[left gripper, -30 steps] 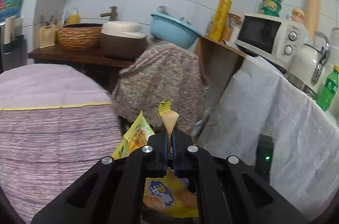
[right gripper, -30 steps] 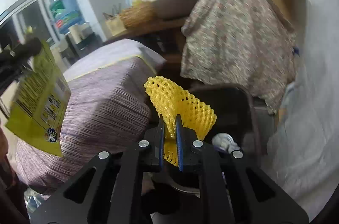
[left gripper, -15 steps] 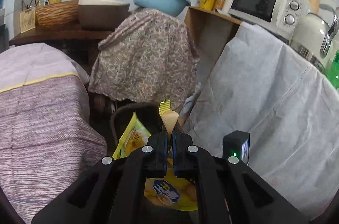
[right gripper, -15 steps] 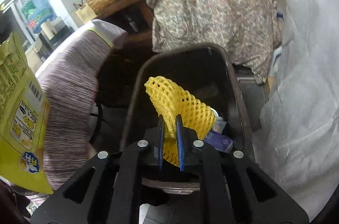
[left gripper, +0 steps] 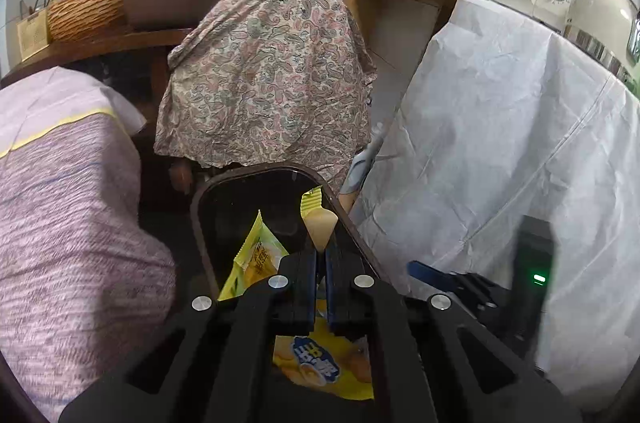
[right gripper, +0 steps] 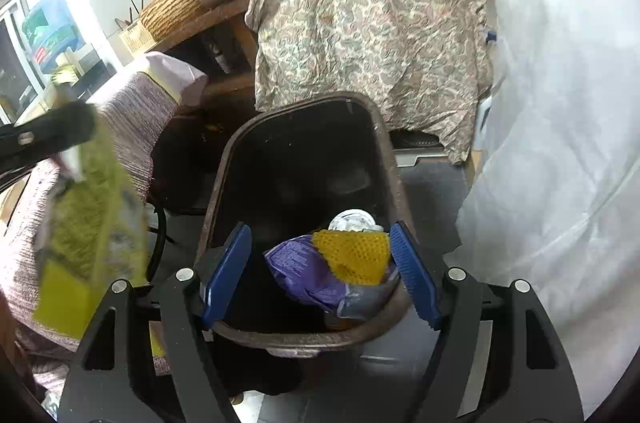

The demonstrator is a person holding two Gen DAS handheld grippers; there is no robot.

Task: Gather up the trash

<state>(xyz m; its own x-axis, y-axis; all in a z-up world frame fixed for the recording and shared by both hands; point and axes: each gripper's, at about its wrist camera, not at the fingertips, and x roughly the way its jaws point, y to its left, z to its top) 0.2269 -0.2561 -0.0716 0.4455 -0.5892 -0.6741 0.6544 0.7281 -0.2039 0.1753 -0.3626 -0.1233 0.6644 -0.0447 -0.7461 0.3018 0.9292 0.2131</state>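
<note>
Your left gripper (left gripper: 320, 263) pinched the yellow snack bag (left gripper: 256, 259) above the bin's (right gripper: 216, 183) left rim; released there, it could spill outside. Your right gripper's (right gripper: 320, 271) jaws had just spread, the yellow foam net (right gripper: 352, 255) lying inside.

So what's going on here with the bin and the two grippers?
A person is clearing rubbish into a dark bin. The right gripper has just been opening and its jaws are empty; the yellow foam net lies in the bin on a purple wrapper. The left gripper is shut on a yellow snack bag above the bin.
</note>
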